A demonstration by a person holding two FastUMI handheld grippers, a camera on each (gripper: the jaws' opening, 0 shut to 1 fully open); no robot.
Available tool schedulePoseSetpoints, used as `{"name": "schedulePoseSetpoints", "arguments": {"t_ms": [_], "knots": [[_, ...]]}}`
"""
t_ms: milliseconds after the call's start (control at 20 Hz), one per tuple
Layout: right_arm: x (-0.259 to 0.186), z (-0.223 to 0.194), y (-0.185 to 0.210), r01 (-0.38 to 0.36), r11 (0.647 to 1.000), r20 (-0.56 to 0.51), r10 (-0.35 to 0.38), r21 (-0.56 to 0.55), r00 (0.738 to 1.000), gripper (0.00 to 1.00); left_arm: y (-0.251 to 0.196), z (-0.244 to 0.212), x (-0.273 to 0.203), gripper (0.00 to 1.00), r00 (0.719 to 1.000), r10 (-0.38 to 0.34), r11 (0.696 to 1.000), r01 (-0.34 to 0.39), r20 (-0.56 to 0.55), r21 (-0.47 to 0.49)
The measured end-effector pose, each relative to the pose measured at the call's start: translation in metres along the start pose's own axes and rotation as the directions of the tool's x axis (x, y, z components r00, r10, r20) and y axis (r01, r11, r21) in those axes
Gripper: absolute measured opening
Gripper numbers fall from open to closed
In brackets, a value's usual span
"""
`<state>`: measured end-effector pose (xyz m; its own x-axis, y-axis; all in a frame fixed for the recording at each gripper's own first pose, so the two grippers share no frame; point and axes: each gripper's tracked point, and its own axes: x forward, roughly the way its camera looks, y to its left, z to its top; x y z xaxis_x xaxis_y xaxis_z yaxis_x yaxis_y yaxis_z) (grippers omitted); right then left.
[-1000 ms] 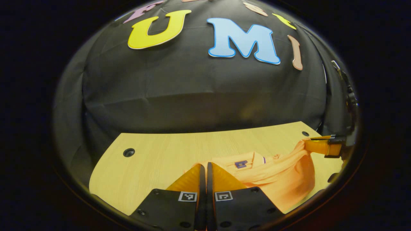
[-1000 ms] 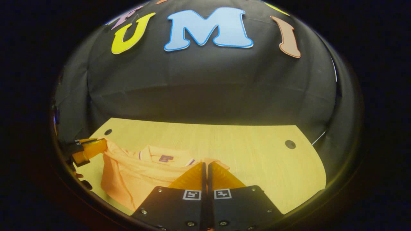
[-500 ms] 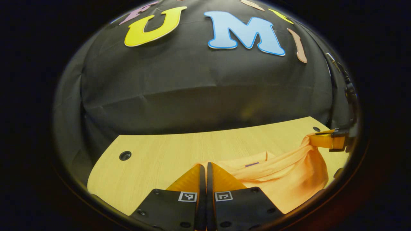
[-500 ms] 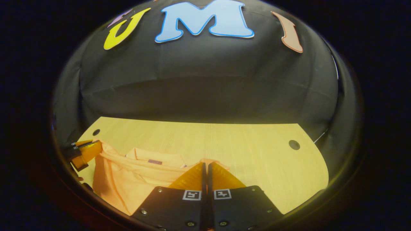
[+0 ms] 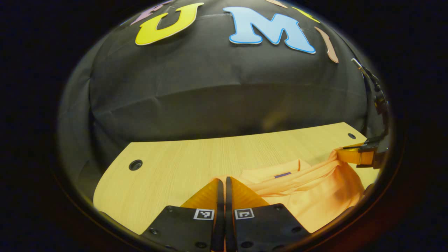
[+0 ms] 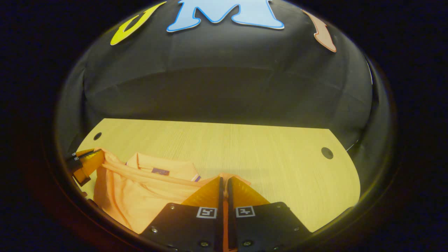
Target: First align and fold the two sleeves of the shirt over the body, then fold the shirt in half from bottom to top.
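An orange polo shirt (image 5: 311,203) lies on the wooden table (image 5: 168,175), its collar and purple label (image 5: 282,174) facing the booth wall. My left gripper (image 5: 221,180) is shut on one corner of the shirt's edge. From there the edge stretches taut to my right gripper (image 5: 341,154), seen at the right rim. In the right gripper view the right gripper (image 6: 224,178) is shut on the shirt (image 6: 140,199), with cloth showing between its fingers. The left gripper (image 6: 96,159) holds the far corner there. The lifted cloth hangs just before the collar (image 6: 164,168).
The black cloth wall (image 6: 224,91) closes off the far side of the table (image 6: 273,164). Round holes sit near the table's far corners (image 5: 135,164) (image 6: 327,153). A cable (image 5: 376,94) hangs at the right rim of the left gripper view.
Both grippers have carried the held shirt edge forward toward the collar, and the taut edge now sits closer over it. Both views have tipped downward, showing more table. Neither gripper has let go.
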<state>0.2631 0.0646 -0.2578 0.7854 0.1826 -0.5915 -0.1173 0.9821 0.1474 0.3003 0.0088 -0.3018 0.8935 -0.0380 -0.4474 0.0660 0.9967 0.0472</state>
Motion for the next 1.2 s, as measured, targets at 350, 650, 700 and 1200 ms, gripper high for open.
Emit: {"name": "schedulePoseSetpoints", "arguments": {"t_ms": [350,650,700,1200], "knots": [[-0.025,0.010,-0.005,0.012,1.000,0.008,-0.012,-0.021,1.000,0.21,0.003,0.011,-0.030,0.24,1.000,-0.016,0.999,0.016,-0.020,-0.041],[-0.057,0.031,-0.004,0.010,0.998,0.065,-0.006,-0.061,0.998,0.76,0.014,0.031,-0.067,0.58,1.000,0.009,0.998,-0.008,0.008,-0.058],[-0.065,0.035,-0.004,0.008,0.998,0.081,-0.002,-0.064,0.997,0.78,0.007,0.033,-0.063,0.65,1.000,0.012,0.998,-0.011,0.019,-0.056],[-0.190,0.069,0.006,-0.015,0.996,0.279,0.039,-0.087,0.959,0.92,0.000,0.090,-0.180,0.93,0.983,0.023,0.998,-0.013,0.180,-0.059]]}}
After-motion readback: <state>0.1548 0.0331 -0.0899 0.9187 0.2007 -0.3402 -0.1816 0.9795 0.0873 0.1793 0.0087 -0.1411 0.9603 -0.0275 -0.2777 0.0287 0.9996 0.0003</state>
